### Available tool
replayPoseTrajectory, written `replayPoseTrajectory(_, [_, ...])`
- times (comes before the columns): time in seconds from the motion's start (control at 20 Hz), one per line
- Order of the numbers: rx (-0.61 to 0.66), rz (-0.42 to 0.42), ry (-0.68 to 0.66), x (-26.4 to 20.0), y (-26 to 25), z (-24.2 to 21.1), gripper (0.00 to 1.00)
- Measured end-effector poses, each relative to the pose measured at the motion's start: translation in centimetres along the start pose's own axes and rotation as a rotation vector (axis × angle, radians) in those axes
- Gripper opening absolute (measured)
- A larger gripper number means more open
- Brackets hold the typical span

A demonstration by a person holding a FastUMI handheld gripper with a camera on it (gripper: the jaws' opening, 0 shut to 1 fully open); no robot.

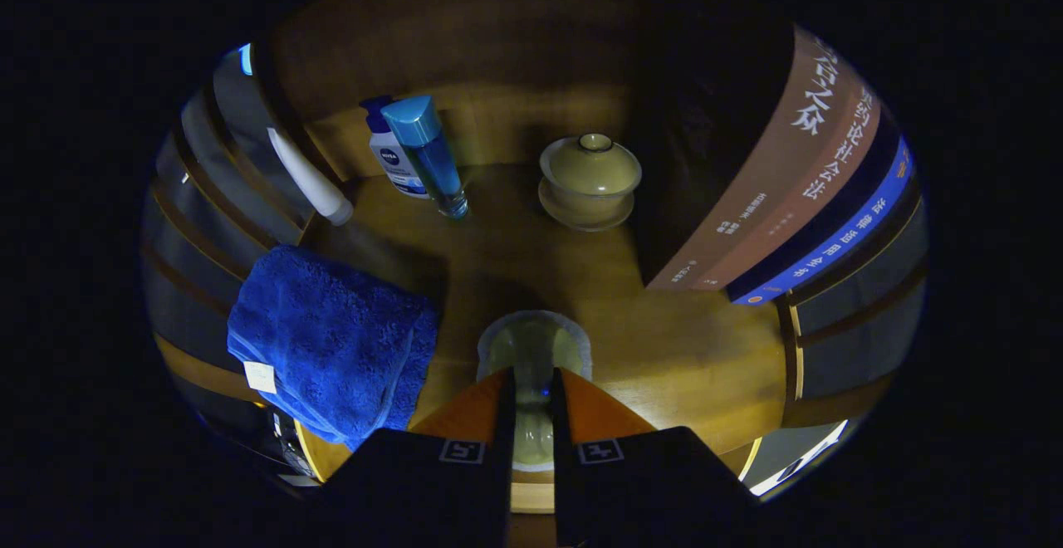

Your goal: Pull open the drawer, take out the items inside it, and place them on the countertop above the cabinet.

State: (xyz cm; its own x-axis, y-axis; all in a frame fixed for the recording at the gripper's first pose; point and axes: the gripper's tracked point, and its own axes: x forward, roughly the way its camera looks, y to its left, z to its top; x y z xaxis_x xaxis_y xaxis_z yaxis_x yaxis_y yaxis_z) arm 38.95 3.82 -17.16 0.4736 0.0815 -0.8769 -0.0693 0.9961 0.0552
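So your tongs (531, 386) are pinching a pale cup (534, 349) over the countertop (664, 340); lidded bowl (590, 178), bottles (428, 154), towel (332, 344) beyond/left look placed already. Drawer contents: can't tell.

A home setting: wooden countertop (664, 349) holding books (797, 191), toiletry bottles (415, 149), towel (332, 340).

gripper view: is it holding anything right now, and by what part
The gripper is shut on a small pale green cup, its fingers pinching the near rim wall, just above the wooden countertop.
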Motion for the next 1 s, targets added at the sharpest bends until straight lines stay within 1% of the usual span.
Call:
replayPoseTrajectory(0.15, [-0.039, -0.007, -0.013, -0.1, 0.3, 0.7, 0.81])
replayPoseTrajectory(0.2, [-0.046, -0.014, -0.020, -0.8, 0.2, 0.2, 1.00])
replayPoseTrajectory(0.35, [-0.049, -0.015, -0.035, -2.0, 1.0, -0.3, 1.00])
replayPoseTrajectory(0.55, [-0.089, -0.065, -0.101, -4.5, 1.1, -1.7, 1.00])
replayPoseTrajectory(0.7, [-0.067, -0.073, -0.165, -6.4, 1.5, -3.4, 0.99])
replayPoseTrajectory(0.9, [-0.073, -0.137, -0.269, -9.5, 0.7, -6.2, 0.99])
replayPoseTrajectory(1.0, [-0.084, -0.133, -0.344, -11.1, 0.7, -7.5, 0.99])
